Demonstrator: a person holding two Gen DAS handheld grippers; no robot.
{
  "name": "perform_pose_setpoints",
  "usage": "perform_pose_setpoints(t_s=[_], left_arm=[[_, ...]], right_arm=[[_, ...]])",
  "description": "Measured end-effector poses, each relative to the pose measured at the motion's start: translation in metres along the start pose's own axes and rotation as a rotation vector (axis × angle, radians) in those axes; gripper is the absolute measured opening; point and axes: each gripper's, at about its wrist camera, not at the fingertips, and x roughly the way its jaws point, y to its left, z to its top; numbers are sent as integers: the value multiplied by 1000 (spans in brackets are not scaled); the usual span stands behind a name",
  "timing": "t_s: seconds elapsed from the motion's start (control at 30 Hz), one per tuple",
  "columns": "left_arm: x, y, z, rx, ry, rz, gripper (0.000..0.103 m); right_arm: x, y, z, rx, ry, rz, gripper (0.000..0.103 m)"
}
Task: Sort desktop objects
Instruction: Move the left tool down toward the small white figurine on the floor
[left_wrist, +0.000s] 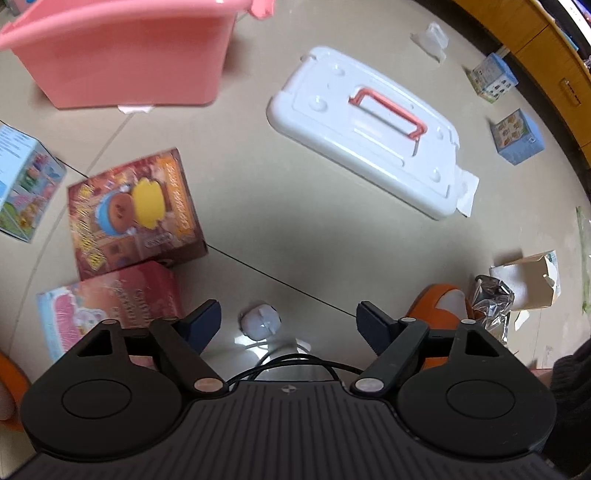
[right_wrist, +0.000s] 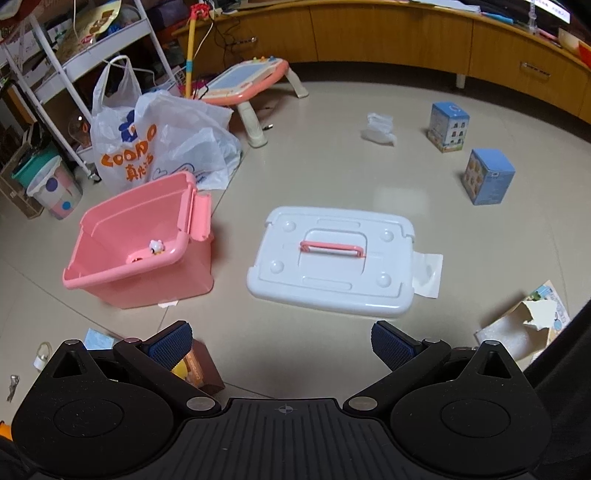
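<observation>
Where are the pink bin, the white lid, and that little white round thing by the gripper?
pink bin (right_wrist: 147, 273), right wrist view, front wall.
white lid (right_wrist: 332, 280), right wrist view, top surface.
small white round thing (left_wrist: 260, 321), left wrist view, its middle.

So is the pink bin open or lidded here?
Open. The pink bin has no lid on; its white lid lies flat on the floor beside it, handle up.

- your pink bin (right_wrist: 147, 258) looks like smooth, glossy plastic.
- the white lid (right_wrist: 332, 266) shines like moulded plastic.
- your floor (left_wrist: 295, 229) is glossy tile.
- the brown box (left_wrist: 136, 206) looks like printed cardboard.
</observation>
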Motion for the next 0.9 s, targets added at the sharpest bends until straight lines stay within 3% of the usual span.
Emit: perform_pose_setpoints(t_s=[0.83, 0.9], left_arm=[[57, 2, -9, -12, 121, 58, 58], [58, 2, -9, -14, 129, 54, 45]], right_arm=[[21, -1, -2, 18, 69, 1, 103], [22, -1, -2, 19, 71, 3, 103]])
